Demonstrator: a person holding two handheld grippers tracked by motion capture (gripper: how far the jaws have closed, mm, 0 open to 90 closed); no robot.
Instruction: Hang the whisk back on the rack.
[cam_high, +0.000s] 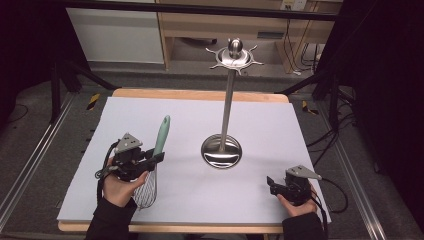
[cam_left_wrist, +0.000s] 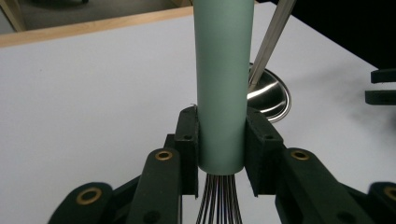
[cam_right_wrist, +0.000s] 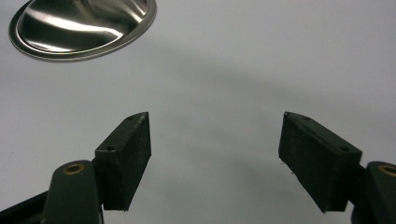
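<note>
A whisk (cam_high: 159, 145) with a pale green handle (cam_left_wrist: 221, 84) and steel wires (cam_high: 145, 192) lies on the white table sheet at the left. My left gripper (cam_high: 156, 158) is shut on the handle's lower end, just above the wires (cam_left_wrist: 219, 200). A steel utensil stand (cam_high: 227, 100) rises from a round base (cam_high: 221, 151) at the table's middle, with a hooked crown (cam_high: 234, 54) on top. My right gripper (cam_high: 271, 184) rests near the front right, open, with nothing between its pads (cam_right_wrist: 126, 156). The stand's base (cam_right_wrist: 84, 23) lies ahead of it.
The white sheet (cam_high: 280, 120) covers a wooden table (cam_high: 200, 94). Wooden shelving (cam_high: 220, 30) stands behind the table, and cables (cam_high: 330, 135) trail on the floor at the right. The right gripper (cam_left_wrist: 383, 86) shows at the edge of the left gripper view.
</note>
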